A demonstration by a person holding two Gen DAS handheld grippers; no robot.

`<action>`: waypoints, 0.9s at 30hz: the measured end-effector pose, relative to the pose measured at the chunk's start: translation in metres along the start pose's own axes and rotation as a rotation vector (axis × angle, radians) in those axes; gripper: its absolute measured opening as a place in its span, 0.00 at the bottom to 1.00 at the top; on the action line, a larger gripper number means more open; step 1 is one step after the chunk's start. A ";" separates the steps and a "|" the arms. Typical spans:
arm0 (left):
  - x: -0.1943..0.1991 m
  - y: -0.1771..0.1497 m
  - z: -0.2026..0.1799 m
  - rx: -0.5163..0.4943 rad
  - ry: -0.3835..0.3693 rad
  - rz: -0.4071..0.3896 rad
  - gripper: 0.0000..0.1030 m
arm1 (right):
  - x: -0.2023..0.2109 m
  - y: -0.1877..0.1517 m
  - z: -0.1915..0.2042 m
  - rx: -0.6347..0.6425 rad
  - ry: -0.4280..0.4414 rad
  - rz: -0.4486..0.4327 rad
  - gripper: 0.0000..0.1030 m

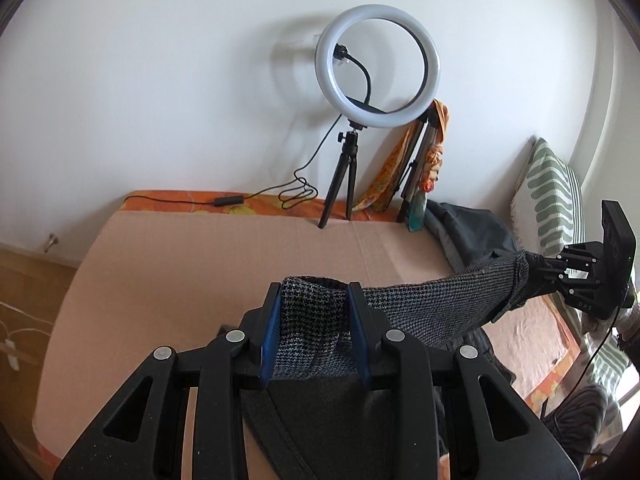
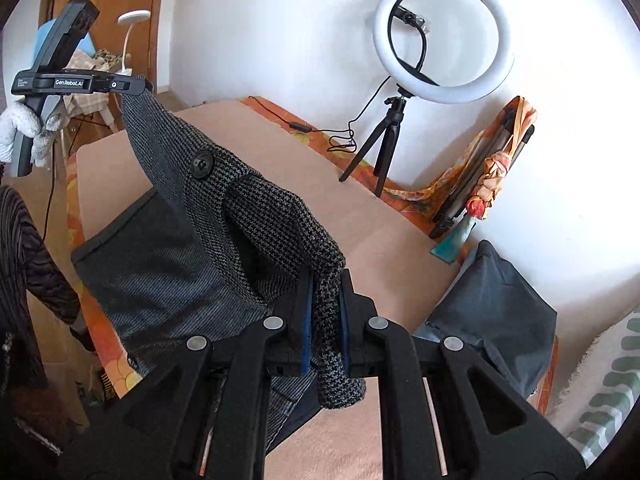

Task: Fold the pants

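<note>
White wall and a lit ring light [image 1: 378, 65] on a small tripod stood behind the tabletop [image 1: 192, 264], which was covered w/ a tan sheet over an orange floral cloth; a dark garment [image 2: 500, 300] lay heaped at the far right corner by a striped cushion [image 1: 554, 196]. The pants [image 2: 224, 204], grey houndstooth w/ a black button at the waist, hung off the surface, stretched by the waistband betw. the two claws. Left claw [image 1: 314, 308] held a bunched fold of waistband, blue pads pressing it from both sides, gap narrow. Right claw [image 2: 324, 308] was nearly closed, pinching a thin rolled edge of the same band. Long axis of the waistband ran from one claw straight to the other, roughly across the tabletop's near edge, legs dangling below toward the person. Judging by this, next move likely needs both hands to carry the band over the sheet together; neither claw looked nearer the surface.
</note>
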State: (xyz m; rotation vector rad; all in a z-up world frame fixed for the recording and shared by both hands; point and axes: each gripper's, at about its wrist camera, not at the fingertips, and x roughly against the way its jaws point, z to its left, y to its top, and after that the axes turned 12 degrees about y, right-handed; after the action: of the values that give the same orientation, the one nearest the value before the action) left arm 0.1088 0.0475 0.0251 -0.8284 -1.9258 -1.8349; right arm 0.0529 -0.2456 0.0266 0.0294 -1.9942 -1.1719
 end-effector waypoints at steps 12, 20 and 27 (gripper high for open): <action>-0.008 -0.097 0.005 0.000 -0.036 0.146 0.28 | -0.022 -0.082 0.057 0.089 -0.028 0.101 0.11; -0.010 -0.138 0.004 -0.010 -0.057 0.217 0.28 | -0.038 -0.124 0.081 0.106 -0.016 0.162 0.11; -0.007 -0.154 0.002 -0.044 -0.061 0.257 0.28 | -0.050 -0.147 0.092 0.126 -0.005 0.209 0.11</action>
State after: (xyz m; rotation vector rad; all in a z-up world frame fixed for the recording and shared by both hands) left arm 0.0181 0.0501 -0.0990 -1.1017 -1.7261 -1.7207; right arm -0.0250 -0.2434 -0.1359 -0.1157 -2.0189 -0.9143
